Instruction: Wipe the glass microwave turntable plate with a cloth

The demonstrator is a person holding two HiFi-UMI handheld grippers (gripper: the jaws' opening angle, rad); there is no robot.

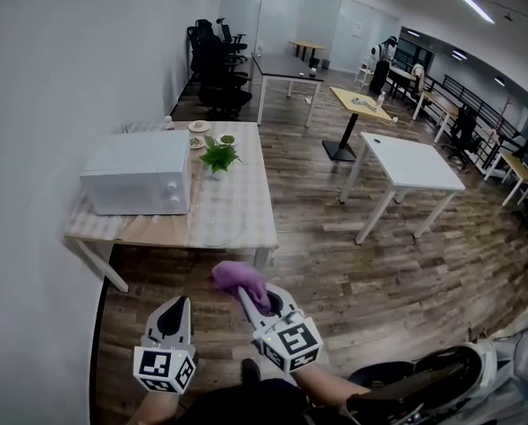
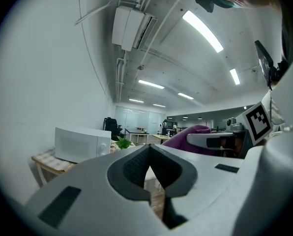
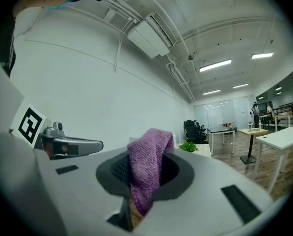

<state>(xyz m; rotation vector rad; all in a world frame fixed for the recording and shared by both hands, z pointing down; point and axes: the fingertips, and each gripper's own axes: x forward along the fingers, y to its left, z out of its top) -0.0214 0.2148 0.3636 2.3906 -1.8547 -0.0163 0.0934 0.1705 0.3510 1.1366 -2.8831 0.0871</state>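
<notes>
The clear glass turntable plate [image 1: 218, 226] lies flat near the front edge of the checked tabletop [image 1: 237, 193], to the right of the white microwave [image 1: 136, 184]. Both grippers hang over the floor in front of the table, well short of the plate. My right gripper [image 1: 246, 292] is shut on a purple cloth [image 1: 239, 279], which bunches above the jaws in the right gripper view [image 3: 147, 168]. My left gripper [image 1: 176, 303] is beside it on the left, with its jaws closed together and nothing between them [image 2: 147, 162]. The microwave [image 2: 82, 144] and the cloth [image 2: 187, 135] also show in the left gripper view.
A small potted plant [image 1: 218, 156] and small dishes [image 1: 198, 127] stand at the back of the table. A white wall [image 1: 42, 104] runs along the left. White tables [image 1: 406, 162], a yellow table [image 1: 360, 102] and black chairs [image 1: 213, 69] stand further off on the wooden floor.
</notes>
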